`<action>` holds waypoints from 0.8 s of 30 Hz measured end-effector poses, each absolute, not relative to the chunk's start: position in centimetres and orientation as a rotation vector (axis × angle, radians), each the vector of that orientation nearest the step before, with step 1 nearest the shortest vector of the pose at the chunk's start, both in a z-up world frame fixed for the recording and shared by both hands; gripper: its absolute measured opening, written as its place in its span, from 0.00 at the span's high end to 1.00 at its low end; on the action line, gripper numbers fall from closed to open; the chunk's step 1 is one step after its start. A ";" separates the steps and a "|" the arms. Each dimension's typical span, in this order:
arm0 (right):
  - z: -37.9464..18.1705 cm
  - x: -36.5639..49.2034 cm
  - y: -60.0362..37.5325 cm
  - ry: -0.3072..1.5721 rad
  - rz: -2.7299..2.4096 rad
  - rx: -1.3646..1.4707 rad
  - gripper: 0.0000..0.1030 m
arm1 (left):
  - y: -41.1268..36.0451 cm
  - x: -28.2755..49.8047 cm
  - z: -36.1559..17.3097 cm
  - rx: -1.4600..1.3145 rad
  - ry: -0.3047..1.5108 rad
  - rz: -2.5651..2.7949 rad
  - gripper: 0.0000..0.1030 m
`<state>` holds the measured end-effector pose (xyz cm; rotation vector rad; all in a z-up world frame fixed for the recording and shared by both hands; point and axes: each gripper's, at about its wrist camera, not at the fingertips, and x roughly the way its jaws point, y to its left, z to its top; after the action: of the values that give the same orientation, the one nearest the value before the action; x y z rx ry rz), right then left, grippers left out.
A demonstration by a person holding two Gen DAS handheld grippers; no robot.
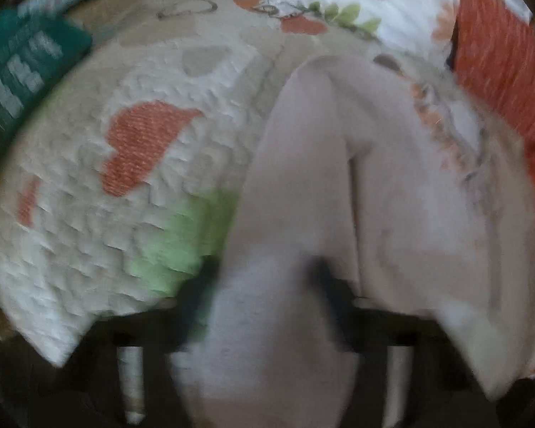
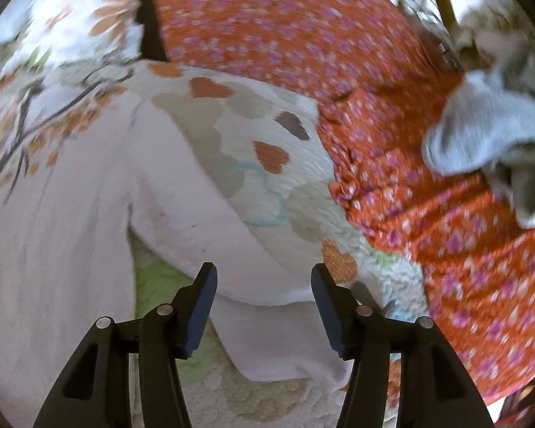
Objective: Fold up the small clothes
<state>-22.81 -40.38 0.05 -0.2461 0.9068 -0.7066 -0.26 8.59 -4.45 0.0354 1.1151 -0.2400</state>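
Left tongs (image 1: pixel 264 285) low over the quilt (image 1: pixel 89 178), blurred, with the pale garment (image 1: pixel 303 164) bunched between their fingers — pinching it. Right tongs (image 2: pixel 264 285) angled down, spread wide, the garment's (image 2: pixel 210 192) hem lying between them, ungripped, on the quilt (image 2: pixel 303 185).

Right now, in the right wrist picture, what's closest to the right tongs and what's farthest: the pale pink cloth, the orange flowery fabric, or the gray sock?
From the right tongs:
1. Pale pink cloth, right between them.
2. Orange flowery fabric, off right.
3. Gray sock, far upper right.
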 end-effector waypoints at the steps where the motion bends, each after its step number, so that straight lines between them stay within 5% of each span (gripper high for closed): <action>1: 0.0 -22.7 -40.1 0.909 -0.707 -0.267 0.43 | 8.7 -0.3 -4.1 0.014 1.112 -0.257 0.89; 11: -0.8 -22.0 -39.2 0.930 -0.713 -0.322 0.43 | 14.0 3.0 -0.6 0.143 0.930 0.222 0.94; 17: -1.0 -21.9 -39.6 0.944 -0.725 -0.321 0.43 | 15.2 3.3 -0.7 0.164 0.920 0.329 0.87; 24: -0.3 -22.7 -39.2 0.919 -0.692 -0.281 0.43 | 13.4 -2.0 0.5 -0.115 0.879 -0.011 0.56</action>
<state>-22.65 -39.21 -0.26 -0.2809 0.9190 -0.6916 -2.00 13.38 0.53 -0.1154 0.8787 -0.0109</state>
